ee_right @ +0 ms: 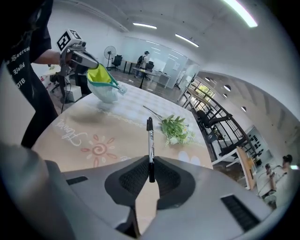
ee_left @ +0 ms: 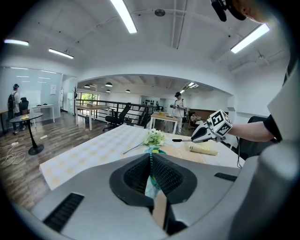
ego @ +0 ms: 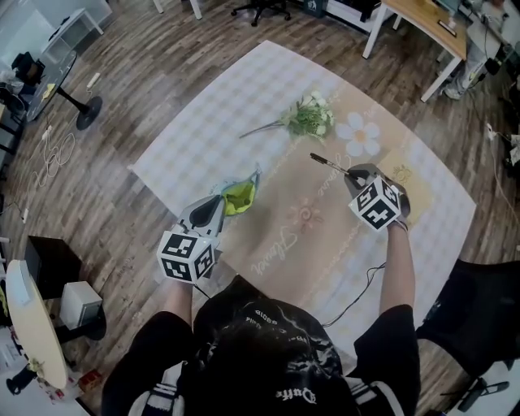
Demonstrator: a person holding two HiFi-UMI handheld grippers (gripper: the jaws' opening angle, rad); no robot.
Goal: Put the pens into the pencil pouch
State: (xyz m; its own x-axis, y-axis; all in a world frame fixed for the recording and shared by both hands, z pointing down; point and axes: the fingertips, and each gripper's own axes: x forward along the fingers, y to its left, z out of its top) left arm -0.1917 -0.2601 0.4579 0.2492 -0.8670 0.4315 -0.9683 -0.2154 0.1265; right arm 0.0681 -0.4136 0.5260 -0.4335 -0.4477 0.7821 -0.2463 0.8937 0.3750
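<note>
A black pen [ego: 328, 164] sticks out from my right gripper [ego: 351, 173], which is shut on it above the right side of the table. In the right gripper view the pen [ee_right: 150, 140] stands upright between the pads of the right gripper [ee_right: 150, 166]. My left gripper [ego: 218, 210] is shut on the edge of a green and teal pencil pouch [ego: 240, 195], held up over the table's left part. In the left gripper view the pouch's teal zipper edge [ee_left: 151, 161] is pinched between the jaws. From the right gripper view the pouch [ee_right: 104, 85] hangs open-mouthed.
An artificial flower sprig [ego: 307, 118] lies at the far middle of the tablecloth [ego: 195, 138]. A yellowish roll [ee_left: 203, 148] lies near the right gripper. A black cable [ego: 357, 292] runs over the near edge. A wooden desk [ego: 426, 20] and office chairs stand beyond.
</note>
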